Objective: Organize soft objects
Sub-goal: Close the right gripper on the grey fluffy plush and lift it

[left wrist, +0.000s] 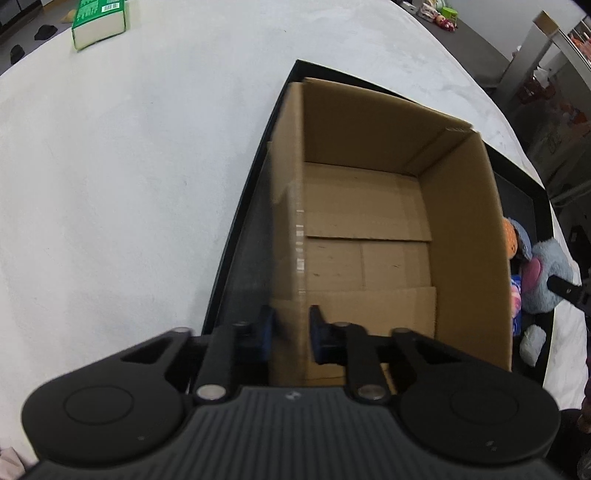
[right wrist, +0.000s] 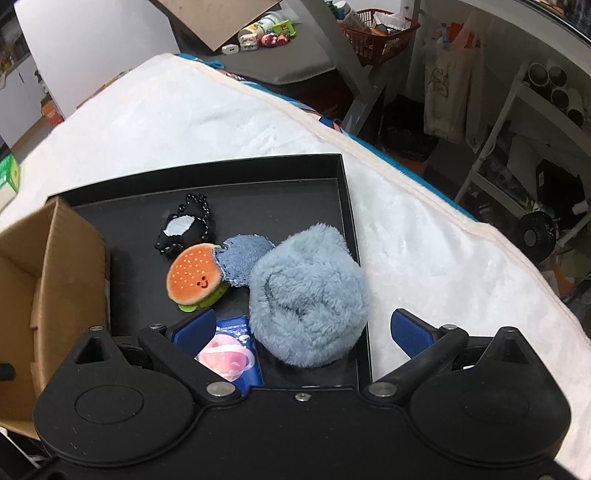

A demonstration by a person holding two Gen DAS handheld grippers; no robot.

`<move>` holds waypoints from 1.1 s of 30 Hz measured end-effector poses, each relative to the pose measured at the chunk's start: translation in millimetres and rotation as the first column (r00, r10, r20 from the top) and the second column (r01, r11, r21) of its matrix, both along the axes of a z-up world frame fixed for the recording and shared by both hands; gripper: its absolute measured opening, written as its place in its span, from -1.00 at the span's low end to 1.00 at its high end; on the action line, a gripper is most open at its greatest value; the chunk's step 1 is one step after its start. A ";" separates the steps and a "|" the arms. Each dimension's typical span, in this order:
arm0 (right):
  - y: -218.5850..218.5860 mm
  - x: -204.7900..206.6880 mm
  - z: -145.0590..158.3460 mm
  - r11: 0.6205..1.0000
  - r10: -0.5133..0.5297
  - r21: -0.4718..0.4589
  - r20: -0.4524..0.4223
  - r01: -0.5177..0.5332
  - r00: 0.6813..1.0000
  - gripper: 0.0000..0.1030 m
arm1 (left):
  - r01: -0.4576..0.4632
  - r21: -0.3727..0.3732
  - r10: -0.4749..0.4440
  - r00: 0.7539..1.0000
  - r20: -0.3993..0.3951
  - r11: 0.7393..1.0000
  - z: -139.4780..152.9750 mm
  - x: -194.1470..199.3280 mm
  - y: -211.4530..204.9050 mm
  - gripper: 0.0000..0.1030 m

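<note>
The left gripper [left wrist: 290, 334] pinches the near wall of the cardboard box [left wrist: 461, 236], one pad outside and one inside, bracing it. The box sits in the black tray [right wrist: 343, 192] and shows bare cardboard inside. Over on the other side, the right gripper [right wrist: 314, 332] hangs wide apart over the fluffy blue toy [right wrist: 310, 295], which lies in the tray's near corner against the rim.

The risks, as I read them: that right-hand pad sits outside the tray wall, so closing could catch the rim instead of plush. The denim scrap [right wrist: 242, 260] touches both the blue toy and the burger plush [right wrist: 195, 277], and might drag along. A blue packet [right wrist: 236, 354] lies just beside the toy too. The black pouch [right wrist: 183, 229] lies farther back.

Writing: small print on the packet, unreadable; the green carton [left wrist: 99, 22] on the table carries a barcode, nothing legible.
</note>
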State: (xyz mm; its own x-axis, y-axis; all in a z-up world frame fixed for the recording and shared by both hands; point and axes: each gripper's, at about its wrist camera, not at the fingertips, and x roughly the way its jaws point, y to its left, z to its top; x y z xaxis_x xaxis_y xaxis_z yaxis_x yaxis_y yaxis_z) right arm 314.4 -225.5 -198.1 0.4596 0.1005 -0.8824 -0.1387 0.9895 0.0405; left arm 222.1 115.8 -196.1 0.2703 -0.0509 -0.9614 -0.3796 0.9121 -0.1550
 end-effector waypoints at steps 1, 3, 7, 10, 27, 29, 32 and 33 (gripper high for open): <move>1.3 0.9 -1.8 1.000 0.002 -0.010 0.001 -0.002 1.000 0.97 | 0.000 -0.005 0.000 1.000 0.005 1.000 -0.3 1.6 1.8 -0.71; 2.4 4.1 -5.7 1.000 0.003 -0.011 -0.005 -0.003 1.000 0.97 | 0.006 0.004 -0.006 1.000 0.012 1.000 -0.1 5.3 3.5 -0.72; 5.4 8.7 -12.1 1.000 0.006 -0.031 -0.012 -0.006 1.000 0.91 | -0.005 0.018 0.005 1.000 0.025 1.000 0.6 13.3 9.5 -0.72; 7.4 11.5 -16.8 0.999 0.013 -0.037 -0.025 -0.014 1.000 0.84 | -0.004 0.021 0.003 1.000 0.028 1.000 0.1 14.9 14.3 -0.71; 11.5 -1.2 5.3 0.999 0.030 -0.010 -0.004 -0.030 1.000 0.23 | 0.027 -0.028 -0.026 0.999 0.031 0.999 5.3 1.1 15.0 -0.64; 15.7 -4.9 13.9 0.999 0.038 -0.004 0.011 -0.038 0.999 0.23 | 0.028 -0.031 -0.027 0.999 0.039 0.999 7.1 -2.6 15.8 -0.64; 24.2 -9.9 28.5 0.998 0.056 0.006 0.037 -0.056 0.998 0.23 | 0.044 -0.020 -0.043 0.998 0.041 0.999 8.1 -5.9 13.3 -0.64; 27.3 -11.4 33.0 0.998 0.061 0.010 0.044 -0.062 0.997 0.23 | 0.050 -0.019 -0.049 0.998 0.043 0.999 8.6 -7.0 12.5 -0.64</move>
